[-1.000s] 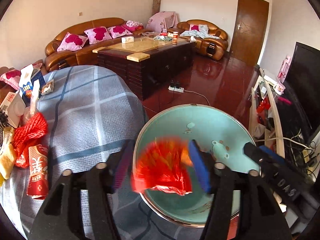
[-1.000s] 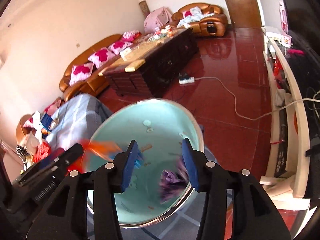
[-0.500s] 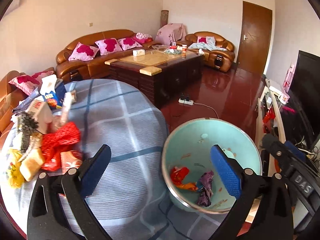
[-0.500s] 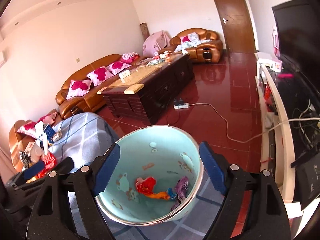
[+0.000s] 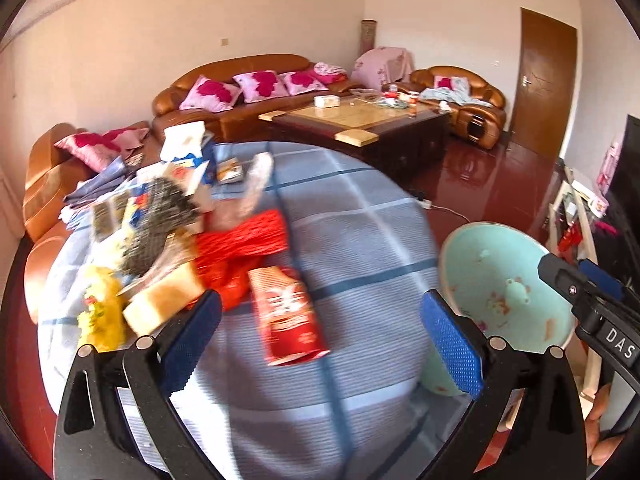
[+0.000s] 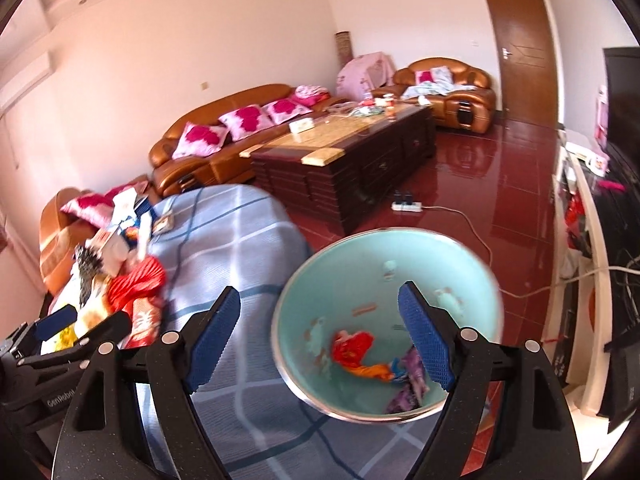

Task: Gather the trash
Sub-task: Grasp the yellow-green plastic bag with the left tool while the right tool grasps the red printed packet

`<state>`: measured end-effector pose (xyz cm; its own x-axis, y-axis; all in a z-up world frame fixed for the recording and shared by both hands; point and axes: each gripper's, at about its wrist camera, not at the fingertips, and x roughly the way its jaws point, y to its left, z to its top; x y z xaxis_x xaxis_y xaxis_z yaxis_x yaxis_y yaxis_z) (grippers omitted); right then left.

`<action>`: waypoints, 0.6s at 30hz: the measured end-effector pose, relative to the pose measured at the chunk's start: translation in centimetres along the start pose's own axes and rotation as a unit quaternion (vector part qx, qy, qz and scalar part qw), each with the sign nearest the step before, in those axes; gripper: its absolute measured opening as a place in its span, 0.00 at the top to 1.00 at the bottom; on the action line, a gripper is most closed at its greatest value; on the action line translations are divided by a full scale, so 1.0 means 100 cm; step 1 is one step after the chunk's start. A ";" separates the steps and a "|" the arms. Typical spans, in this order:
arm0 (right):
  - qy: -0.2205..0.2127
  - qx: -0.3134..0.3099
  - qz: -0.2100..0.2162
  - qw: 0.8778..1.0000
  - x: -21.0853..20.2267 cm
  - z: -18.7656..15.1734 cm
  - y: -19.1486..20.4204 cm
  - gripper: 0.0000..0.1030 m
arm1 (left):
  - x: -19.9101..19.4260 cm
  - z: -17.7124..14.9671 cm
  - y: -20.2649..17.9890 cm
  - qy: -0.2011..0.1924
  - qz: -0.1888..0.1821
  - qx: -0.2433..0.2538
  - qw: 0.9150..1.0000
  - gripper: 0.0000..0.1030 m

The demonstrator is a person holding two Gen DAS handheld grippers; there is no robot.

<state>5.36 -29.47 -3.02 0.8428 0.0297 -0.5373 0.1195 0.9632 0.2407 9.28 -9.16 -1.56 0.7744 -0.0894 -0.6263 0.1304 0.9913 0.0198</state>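
A pale green trash bin (image 6: 452, 264) stands by the edge of the table with the blue checked cloth (image 5: 344, 240); it also shows in the left wrist view (image 5: 492, 264). In it lie a red wrapper (image 6: 352, 346) and a purple wrapper (image 6: 412, 376). A pile of trash sits on the cloth: a red box (image 5: 286, 312), a red net bag (image 5: 244, 240), a yellow wrapper (image 5: 100, 312), cartons. My left gripper (image 5: 320, 340) is open and empty above the cloth, facing the red box. My right gripper (image 6: 324, 340) is open and empty over the bin's rim.
A dark coffee table (image 6: 348, 152) and brown leather sofas (image 6: 224, 148) fill the room behind. A power strip (image 6: 406, 206) and cable lie on the red floor. A TV stand (image 6: 580, 240) runs along the right.
My left gripper dropped the red wrapper into the bin, opened wide and swung left toward the trash pile. My right gripper opened and pulled back from the bin.
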 end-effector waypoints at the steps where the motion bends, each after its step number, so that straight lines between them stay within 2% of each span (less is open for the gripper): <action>1: 0.003 -0.004 0.004 1.000 0.001 -0.001 0.005 0.22 | -0.001 -0.001 0.007 -0.001 0.003 -0.004 1.000 0.06; 10: 0.015 -0.030 0.028 0.999 0.009 -0.008 0.048 0.22 | -0.008 -0.013 0.071 0.004 0.044 -0.042 0.998 0.06; 18: 0.035 -0.047 0.061 0.996 0.024 -0.017 0.095 0.22 | -0.005 -0.026 0.132 0.013 0.082 -0.096 0.992 0.06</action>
<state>7.63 -19.79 -3.43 0.8092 0.1644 -0.5641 -0.0350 0.9719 0.2329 8.99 4.26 -3.00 0.7591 0.0753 -0.6466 -0.1185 0.9927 -0.0235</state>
